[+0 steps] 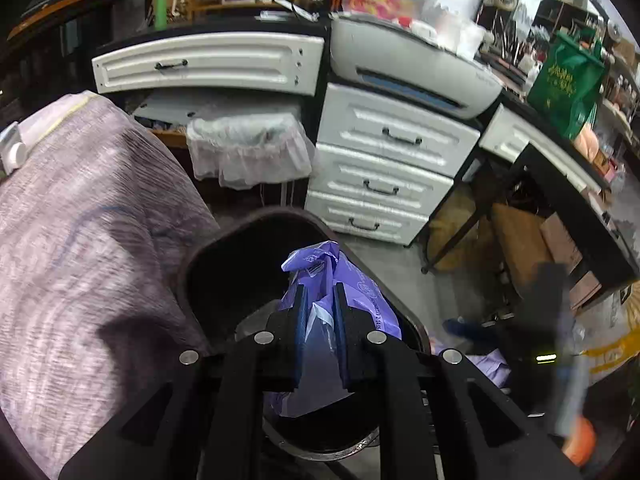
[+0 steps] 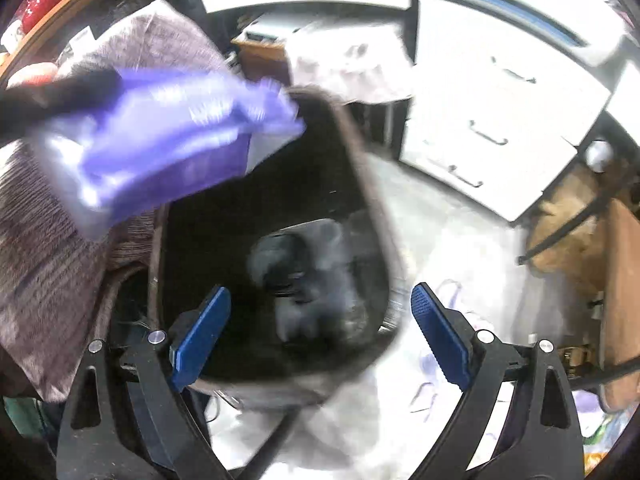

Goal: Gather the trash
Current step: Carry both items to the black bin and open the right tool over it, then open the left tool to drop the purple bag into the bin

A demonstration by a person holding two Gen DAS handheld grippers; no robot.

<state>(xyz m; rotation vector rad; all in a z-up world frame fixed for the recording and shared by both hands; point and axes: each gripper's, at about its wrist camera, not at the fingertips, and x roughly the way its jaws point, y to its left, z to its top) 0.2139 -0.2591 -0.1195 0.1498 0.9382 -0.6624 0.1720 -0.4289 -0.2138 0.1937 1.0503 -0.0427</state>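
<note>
Holding the purple plastic bag [image 1: 352, 292] clamped in your left gripper [image 1: 320, 320] above the dark bin [image 1: 208, 264], near its far rim, you seemingly meant to drop it inside, while your right gripper [image 2: 320, 340] hung wide apart and empty over the near rim.

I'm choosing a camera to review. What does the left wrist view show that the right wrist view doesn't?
Left wrist only: the left claw shut on the purple bag, and a green bag on the desk.
Right wrist only: the right claw open and empty, and grey trash at the bin's bottom.
Both: the dark bin, purple bag, white drawers and grey cloth.
</note>
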